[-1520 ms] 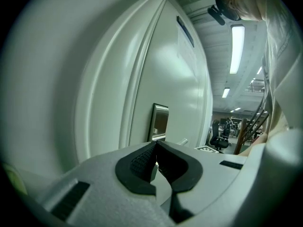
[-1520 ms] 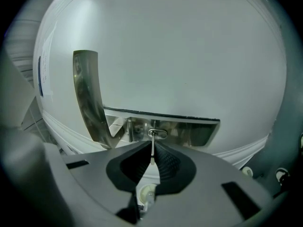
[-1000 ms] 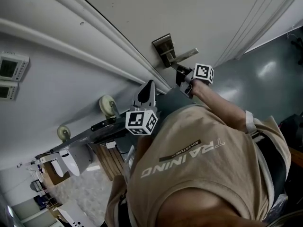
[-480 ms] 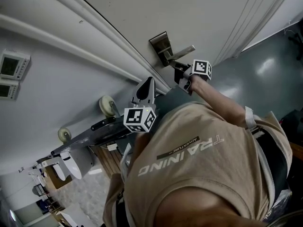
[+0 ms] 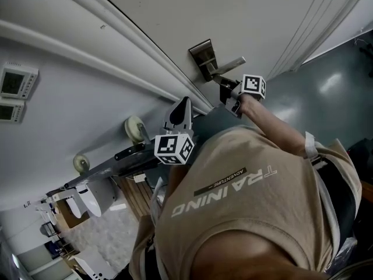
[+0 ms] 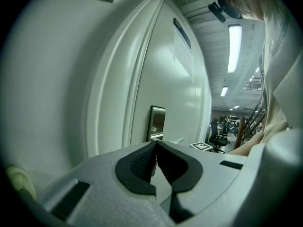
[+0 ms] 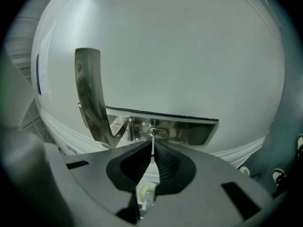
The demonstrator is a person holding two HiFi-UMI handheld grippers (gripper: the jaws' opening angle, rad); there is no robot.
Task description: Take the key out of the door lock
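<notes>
A steel lock plate (image 7: 189, 130) with a lever handle (image 7: 92, 98) sits on the white door (image 7: 180, 56). A thin key (image 7: 152, 148) runs from the keyhole (image 7: 159, 133) down between my right gripper's pads. My right gripper (image 7: 152, 145) is shut on the key, whose tip still meets the keyhole. In the head view the right gripper (image 5: 225, 88) is just below the handle (image 5: 230, 65). My left gripper (image 5: 184, 105) hangs lower left of the lock, apart from the door, shut with nothing between its pads (image 6: 144, 161).
The door frame (image 5: 116, 34) runs diagonally left of the lock. Two wall control panels (image 5: 16, 80) sit at far left. Round white fittings (image 5: 134, 128) are on the wall below. Dark glossy floor (image 5: 326, 86) lies to the right. The person's tan shirt (image 5: 245, 214) fills the lower view.
The view has shifted slightly. The right gripper keeps the same place at the lock, and the left gripper has not moved.
</notes>
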